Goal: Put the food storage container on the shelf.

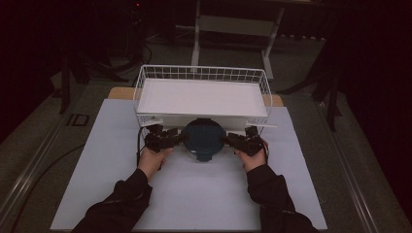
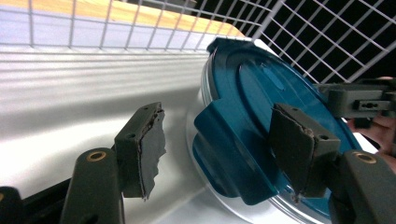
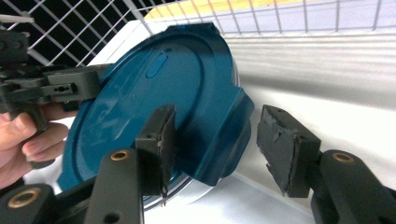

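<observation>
Two hands reach in over a table (image 1: 111, 194) covered by a white sheet, with a strip of bare wood showing at its far edge; around it lies a dark room with a grey floor and a pale frame standing farther back. Most of the near sheet is bare, open on both sides of the forearms. At the far half sits a white wire basket (image 1: 145, 77) with a flat white bottom, its long side running left to right and its low mesh walls closing in the far and side edges. Against the basket's near edge is a round container with a dark blue lid (image 1: 204, 137), tilted so that the lid's face leans toward the person; a clear rim shows under the lid in both gripper views, and it appears to rest on the white surface. Blue clip flaps hang at its opposite sides, one toward each hand. The left claw (image 2: 217, 151) stands wide, its jaws either side of the left flap, not pressing it. The right claw (image 3: 215, 149) is likewise wide, astride the right flap with a gap at each pad. In the high view the left claw (image 1: 176, 138) and the right claw (image 1: 229, 140) flank the lid, held by the left hand (image 1: 153, 158) and the right hand (image 1: 252, 158).
</observation>
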`<state>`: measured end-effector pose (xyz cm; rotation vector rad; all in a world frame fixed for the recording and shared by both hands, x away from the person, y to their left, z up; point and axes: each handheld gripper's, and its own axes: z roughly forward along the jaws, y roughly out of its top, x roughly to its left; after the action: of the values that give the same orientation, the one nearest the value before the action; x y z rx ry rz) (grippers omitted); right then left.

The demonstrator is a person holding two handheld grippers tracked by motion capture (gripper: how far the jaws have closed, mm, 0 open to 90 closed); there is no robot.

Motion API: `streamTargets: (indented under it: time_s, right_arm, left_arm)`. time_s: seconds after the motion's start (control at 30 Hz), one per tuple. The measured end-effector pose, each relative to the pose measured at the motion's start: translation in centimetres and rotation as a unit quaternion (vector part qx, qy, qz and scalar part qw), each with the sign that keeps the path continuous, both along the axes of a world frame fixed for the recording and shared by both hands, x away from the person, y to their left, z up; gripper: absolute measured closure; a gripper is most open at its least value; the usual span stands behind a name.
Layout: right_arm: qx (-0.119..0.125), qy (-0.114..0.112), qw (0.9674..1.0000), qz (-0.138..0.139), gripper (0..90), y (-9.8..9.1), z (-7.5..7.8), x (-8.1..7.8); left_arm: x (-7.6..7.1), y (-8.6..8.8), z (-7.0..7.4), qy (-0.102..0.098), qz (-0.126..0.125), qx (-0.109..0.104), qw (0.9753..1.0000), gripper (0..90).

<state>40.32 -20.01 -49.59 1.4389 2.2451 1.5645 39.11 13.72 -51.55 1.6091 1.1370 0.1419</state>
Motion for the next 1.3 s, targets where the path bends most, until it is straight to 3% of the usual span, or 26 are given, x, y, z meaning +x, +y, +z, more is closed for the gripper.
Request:
streamTargets:
  time_s: [0.17, 0.3, 0.33, 0.47, 0.5, 0.57, 0.83, 1.0, 1.17, 1.3]
  right_arm:
    - [0.001, 0.005, 0.9999, -0.011, 45.7, 0.2, 0.1, 0.1]
    - [-0.006, -0.001, 0.9998, -0.017, 43.5, 0.4, 0.3, -0.3]
    - [-0.006, -0.012, 0.9999, -0.01, 43.0, 0.4, 0.3, -0.3]
    - [-0.015, -0.017, 0.9997, -0.009, 40.7, 0.6, 0.7, -0.8]
    - [-0.018, -0.02, 0.9996, -0.007, 39.8, 0.6, 0.9, -1.0]
    - [-0.024, -0.027, 0.9993, -0.007, 39.6, 0.7, 1.3, -1.4]
    - [-0.024, -0.034, 0.9991, 0.001, 38.8, 0.9, 2.3, -3.0]
    - [-0.019, -0.04, 0.999, 0.011, 38.4, 0.9, 2.7, -3.9]
    - [-0.026, -0.045, 0.9984, 0.02, 37.9, 1.2, 2.9, -5.1]
    - [-0.022, -0.047, 0.9982, 0.031, 38.2, 1.7, 3.0, -6.2]
  left_arm:
    - [0.2, 0.0, 0.2, 0.003, 0.001, 0.005, 1.0, 36.0]
    - [0.0, -0.1, 0.5, 0.013, -0.002, 0.001, 0.9999, 31.7]
    - [-0.1, -0.1, 0.5, 0.015, -0.003, 0.0, 0.9999, 29.6]
    - [-0.7, -0.6, 1.0, 0.012, -0.005, 0.029, 0.9995, 27.8]
    - [-1.0, -0.8, 1.2, 0.02, -0.005, 0.022, 0.9995, 27.8]
    - [-1.3, -0.9, 1.4, 0.012, -0.01, 0.034, 0.9993, 27.8]
    - [-3.1, -0.4, 2.5, -0.006, -0.043, 0.034, 0.9985, 26.2]
    - [-4.4, 0.2, 2.9, -0.017, -0.073, 0.036, 0.9965, 24.2]
    - [-5.9, 0.7, 3.5, -0.03, -0.086, 0.039, 0.9951, 17.6]
    - [-7.2, 0.8, 3.9, -0.031, -0.102, 0.063, 0.9924, 13.8]
